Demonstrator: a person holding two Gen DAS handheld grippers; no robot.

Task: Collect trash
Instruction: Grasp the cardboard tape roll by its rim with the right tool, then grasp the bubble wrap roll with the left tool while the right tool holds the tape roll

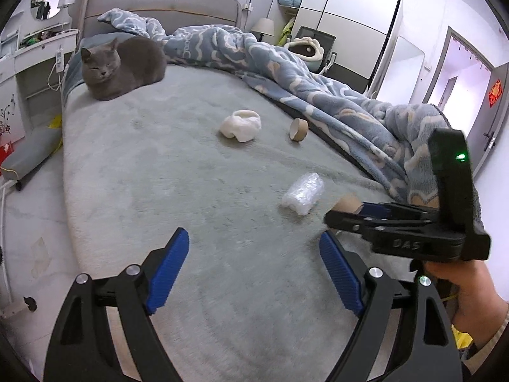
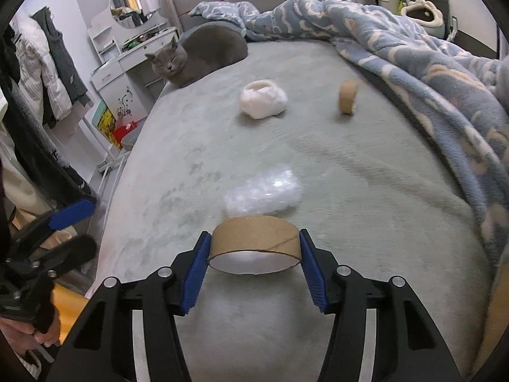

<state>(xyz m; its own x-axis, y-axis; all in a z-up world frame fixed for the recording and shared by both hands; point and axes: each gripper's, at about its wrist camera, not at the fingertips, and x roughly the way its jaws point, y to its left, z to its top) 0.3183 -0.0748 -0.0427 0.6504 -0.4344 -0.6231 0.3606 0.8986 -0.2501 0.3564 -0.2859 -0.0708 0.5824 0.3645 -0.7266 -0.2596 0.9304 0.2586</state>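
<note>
My right gripper point(image 2: 254, 248) is shut on a brown cardboard tape ring point(image 2: 254, 238) and holds it above the grey bed point(image 2: 350, 191). It shows from the side in the left wrist view point(image 1: 346, 216), with the ring point(image 1: 348, 203) between its pads. My left gripper point(image 1: 254, 254) is open and empty over the bed point(image 1: 159, 175). A crumpled clear bubble wrap point(image 1: 302, 195) point(image 2: 264, 191) lies just beyond. Farther off lie a white wad of tissue point(image 1: 240, 125) point(image 2: 263, 98) and a second cardboard ring point(image 1: 298, 129) point(image 2: 348, 96).
A grey cat point(image 1: 121, 67) point(image 2: 197, 57) lies at the head of the bed. A rumpled blue blanket point(image 1: 318, 89) point(image 2: 413, 63) covers the right side. A white dresser point(image 2: 127, 60) and hanging coats point(image 2: 47, 73) stand to the left.
</note>
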